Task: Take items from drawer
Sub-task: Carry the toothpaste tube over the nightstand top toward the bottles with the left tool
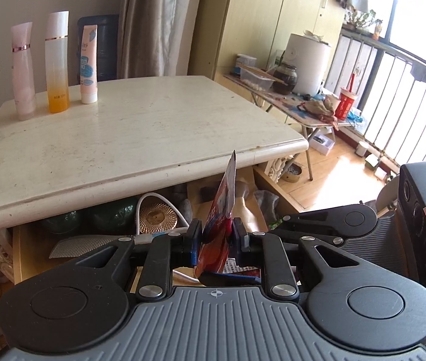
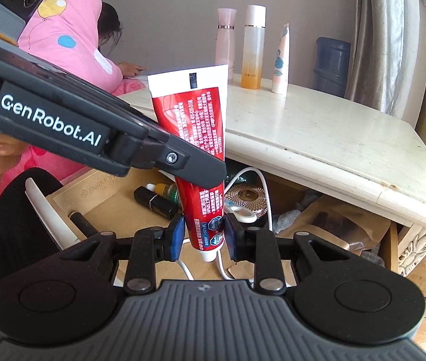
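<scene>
A red toothpaste tube (image 2: pixel 202 156) stands upright, cap down, above the open drawer (image 2: pixel 116 207). My right gripper (image 2: pixel 203 237) is shut on its lower end near the cap. My left gripper (image 1: pixel 215 239) is shut on the same tube (image 1: pixel 223 207), seen edge-on, with its flat crimped end pointing up. In the right wrist view the left gripper's arm (image 2: pixel 62 126) crosses in front of the tube's middle. The drawer below holds a gold round case (image 1: pixel 155 218), a white cable (image 2: pixel 265 189), a grey comb (image 1: pixel 83 245), small bottles (image 2: pixel 155 201) and brown paper bags (image 2: pixel 333 222).
The cream cabinet top (image 1: pixel 152 126) carries three cosmetic containers at its back left: a pink bottle (image 1: pixel 23 72), an orange-white bottle (image 1: pixel 58 63) and a peach tube (image 1: pixel 88 64). A cluttered side table (image 1: pixel 303 99) stands right. A person in pink (image 2: pixel 71 45) sits left.
</scene>
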A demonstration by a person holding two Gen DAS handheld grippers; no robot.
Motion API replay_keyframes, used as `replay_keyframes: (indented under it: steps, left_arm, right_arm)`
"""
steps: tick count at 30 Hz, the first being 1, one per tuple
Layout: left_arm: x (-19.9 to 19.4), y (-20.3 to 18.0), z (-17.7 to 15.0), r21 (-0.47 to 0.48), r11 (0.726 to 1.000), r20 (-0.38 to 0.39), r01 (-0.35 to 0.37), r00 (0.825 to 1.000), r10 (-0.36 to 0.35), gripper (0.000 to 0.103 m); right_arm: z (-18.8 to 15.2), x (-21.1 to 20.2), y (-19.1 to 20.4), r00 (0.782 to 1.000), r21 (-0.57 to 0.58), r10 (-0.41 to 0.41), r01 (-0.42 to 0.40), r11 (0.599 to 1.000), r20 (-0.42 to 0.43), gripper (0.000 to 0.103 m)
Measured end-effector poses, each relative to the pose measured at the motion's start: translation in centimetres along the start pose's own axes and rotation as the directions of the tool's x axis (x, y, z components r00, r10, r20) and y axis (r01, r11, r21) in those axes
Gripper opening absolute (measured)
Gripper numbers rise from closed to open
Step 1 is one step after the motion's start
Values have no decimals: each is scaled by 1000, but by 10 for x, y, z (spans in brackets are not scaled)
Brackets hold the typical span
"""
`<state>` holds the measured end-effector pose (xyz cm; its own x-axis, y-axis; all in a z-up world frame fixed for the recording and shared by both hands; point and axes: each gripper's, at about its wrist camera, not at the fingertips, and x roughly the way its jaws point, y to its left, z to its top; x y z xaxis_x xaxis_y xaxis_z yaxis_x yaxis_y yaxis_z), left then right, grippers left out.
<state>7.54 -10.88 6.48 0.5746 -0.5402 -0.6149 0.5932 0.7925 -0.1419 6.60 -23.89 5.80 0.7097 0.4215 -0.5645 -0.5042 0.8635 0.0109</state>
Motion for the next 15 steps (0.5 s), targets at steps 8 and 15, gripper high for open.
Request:
replay_keyframes:
  steps: [8,15]
  left_arm:
    - [-18,-9,21,65,998,51,-1,999,-3,22]
    - [-27,-13,38,120,993,95,-17,995,6,22]
  right_arm:
    - [26,-17,-7,998,4,-1,0,1000,56,29]
    - [51,-22,-13,996,-19,-12,13,1000,89,29]
